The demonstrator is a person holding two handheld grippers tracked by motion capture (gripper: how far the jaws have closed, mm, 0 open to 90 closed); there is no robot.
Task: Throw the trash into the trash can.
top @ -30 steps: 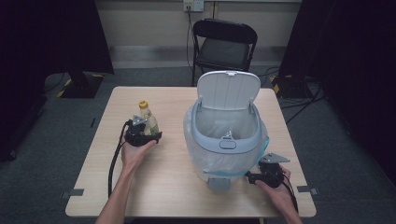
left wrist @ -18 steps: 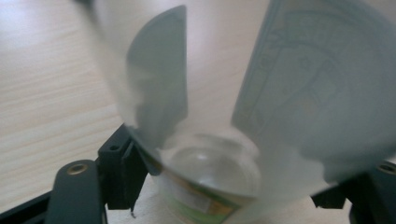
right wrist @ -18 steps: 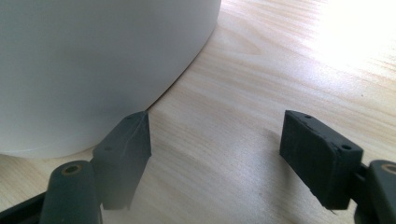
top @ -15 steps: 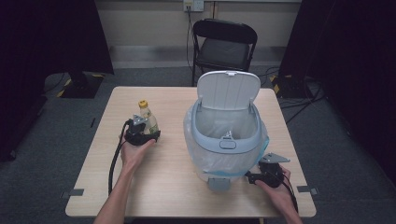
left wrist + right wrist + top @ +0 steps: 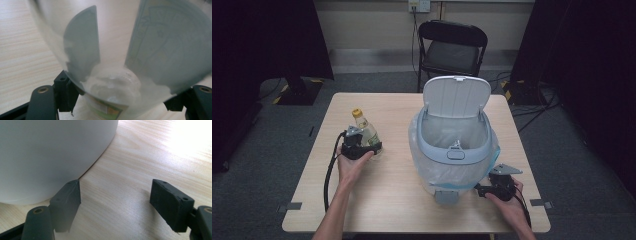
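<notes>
On a pale wooden table before a black folding chair, the left gripper, jaws just closing, clamps a yellow-capped bottle standing left of the open-lidded bin; its label is unreadable. The right gripper rests open against the bin's base.

Bottle label blurred, unreadable

No legible text, bottle label blurred
</notes>
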